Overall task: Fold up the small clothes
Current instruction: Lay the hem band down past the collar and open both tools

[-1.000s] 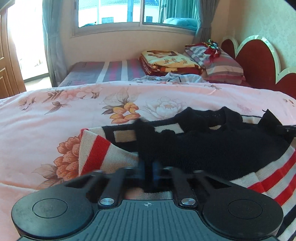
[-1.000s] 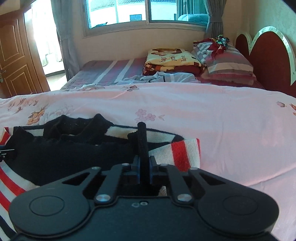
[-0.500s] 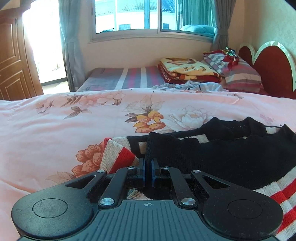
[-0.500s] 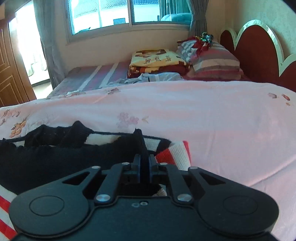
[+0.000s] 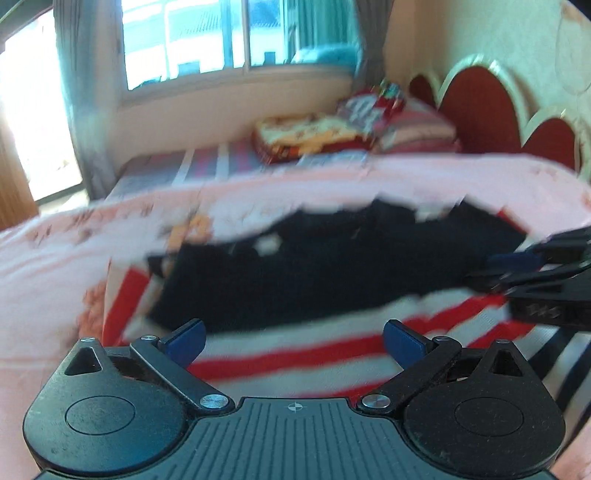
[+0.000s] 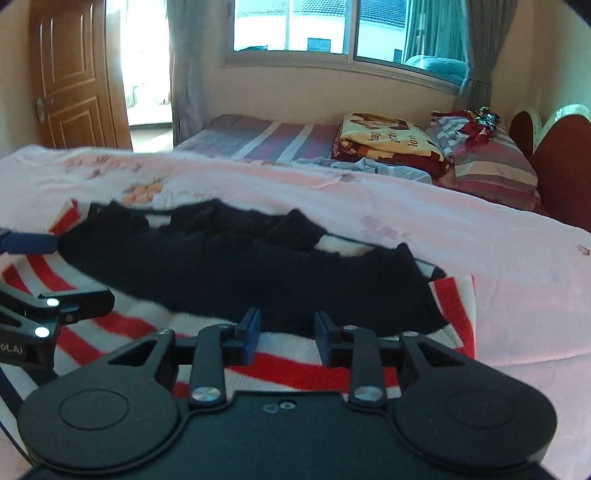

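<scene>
A small knitted sweater (image 6: 236, 273), black across the body with red, white and dark stripes along its lower part, lies spread on a pink floral bedspread (image 6: 480, 251). In the right wrist view it fills the left and centre of the frame's middle band, its black part folded over the striped part; in the left wrist view, which is blurred, the same garment (image 5: 332, 266) sits across the centre with the stripes nearest the camera.

The left gripper (image 5: 293, 338) hangs low over the striped hem at the bottom centre of its own frame. Its jaws are opening and stand wide apart, with striped cloth showing in the gap below them but no pad pressing on it. It also shows at the left edge of the right wrist view (image 6: 29, 243).

The right gripper (image 6: 286, 332) sits at the lower centre of its frame, over the line where black meets stripe. Its jaws are opening, a narrow gap between the blue pads (image 6: 251, 334), and the cloth seen through the gap is not pinched. It enters the left wrist view from the right edge (image 5: 546, 269).

Beyond the bedspread, a striped mattress (image 6: 273, 138) carries folded blankets (image 6: 388, 142) and pillows (image 6: 491, 162). A red scalloped headboard (image 5: 480, 110) stands at the right, a window (image 6: 332, 26) with grey curtains (image 6: 184, 66) at the top, and a wooden door (image 6: 74, 74) at the upper left.
</scene>
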{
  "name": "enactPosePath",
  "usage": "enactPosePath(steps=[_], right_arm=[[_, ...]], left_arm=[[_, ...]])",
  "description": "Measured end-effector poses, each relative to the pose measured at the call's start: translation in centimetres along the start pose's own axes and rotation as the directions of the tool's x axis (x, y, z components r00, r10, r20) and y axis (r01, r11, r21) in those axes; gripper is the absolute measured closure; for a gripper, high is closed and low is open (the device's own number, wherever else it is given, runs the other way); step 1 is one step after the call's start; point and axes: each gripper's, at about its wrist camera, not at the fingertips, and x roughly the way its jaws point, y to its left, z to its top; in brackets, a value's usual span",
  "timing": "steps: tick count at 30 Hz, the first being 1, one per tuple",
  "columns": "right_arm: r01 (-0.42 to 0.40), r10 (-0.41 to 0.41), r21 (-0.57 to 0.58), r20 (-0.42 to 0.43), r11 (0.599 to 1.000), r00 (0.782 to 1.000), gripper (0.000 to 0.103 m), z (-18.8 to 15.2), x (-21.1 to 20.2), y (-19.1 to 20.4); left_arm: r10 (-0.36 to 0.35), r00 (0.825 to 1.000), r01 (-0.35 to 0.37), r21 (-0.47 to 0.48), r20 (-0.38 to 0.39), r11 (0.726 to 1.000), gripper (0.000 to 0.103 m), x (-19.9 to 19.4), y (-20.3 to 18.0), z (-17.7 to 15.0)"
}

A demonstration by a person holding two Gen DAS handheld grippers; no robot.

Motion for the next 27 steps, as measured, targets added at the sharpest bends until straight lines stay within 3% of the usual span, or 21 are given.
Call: enactPosePath(steps=[2,5,8,9,11,13,14,16,18,20,23,25,27], right_arm=[[0.021,-0.021,0.005,0.024,1.0,0.999,0.068,-0.6,-0.1,-0.5],[0.078,-0.078,0.057,0.013,0.995,0.997,0.071,-0.4,-1.6,-1.4],[0.057,-0.06,0.077,0.029,0.995,0.998,0.07,-1.7,-3.5,-1.3],[0.07,-0.07,0.038,-0.006,0.997,0.998,0.07,-2.6,-3.0,-0.8],[0.102,-0.101,-0.008,0.027,0.995,0.994,0.07,-3.8,-3.1,-0.3],[0.11,-0.111,0.032,0.006,0.993,0.994,0.07,-3.1,-4.1,-0.1],[0.087,-0.088,0.053,0.026,0.995,0.996,0.069,-2.9,-5.0,0.0],[0.075,-0.077,0.033,0.051,0.997,0.996,0.067,-3.2,-6.3,1.3],[0.095,-0.095,-0.023,-0.015,0.995,0.995,0.067,-4.2,-5.4,2.4],[0.11,-0.11,-0.004,0.015,0.994,0.994,0.063,-5.3,-5.2,2.3],[0.126,-0.125,0.068,-0.022,0.99,0.992,0.063,-4.6,-6.2,1.6],[0.18,-0.181,0.093,0.007,0.979,0.983,0.062,-4.8,-7.8,1.2],[0.244,-0.24,0.078,-0.057,0.967,0.969,0.062,-6.1,-7.7,0.3]], left_arm=[[-0.024,1.0,0.026,-0.071,0.018,0.997,0.0,0.0,1.9,-1.3],[0.016,1.0,-0.016,-0.08,0.001,0.997,0.0,-1.1,2.6,-1.5],[0.033,0.999,-0.032,-0.127,0.002,0.991,0.0,-2.7,3.3,-2.5],[0.037,0.999,-0.036,-0.117,0.006,0.992,0.0,-3.0,3.3,-3.1],[0.042,0.999,-0.041,-0.108,0.01,0.993,0.0,-3.3,3.3,-3.6],[0.05,0.999,-0.052,-0.146,-0.016,0.988,0.0,-4.3,3.5,-3.0],[0.033,0.999,-0.032,-0.154,0.006,0.988,0.0,-5.3,3.4,-3.0],[0.036,0.999,-0.032,-0.11,0.03,0.993,0.0,-6.4,2.7,-3.7],[0.032,0.999,-0.034,-0.089,-0.026,0.995,0.0,-5.7,2.7,-5.0],[0.034,0.999,-0.035,-0.059,-0.016,0.998,0.0,-5.5,2.7,-5.8],[0.051,0.998,-0.053,-0.058,-0.043,0.997,0.0,-5.4,2.3,-5.3],[0.043,0.998,-0.046,-0.057,-0.054,0.997,0.0,-5.2,2.4,-5.1],[0.031,0.998,-0.034,-0.051,-0.054,0.998,0.0,-5.1,2.6,-5.2]])
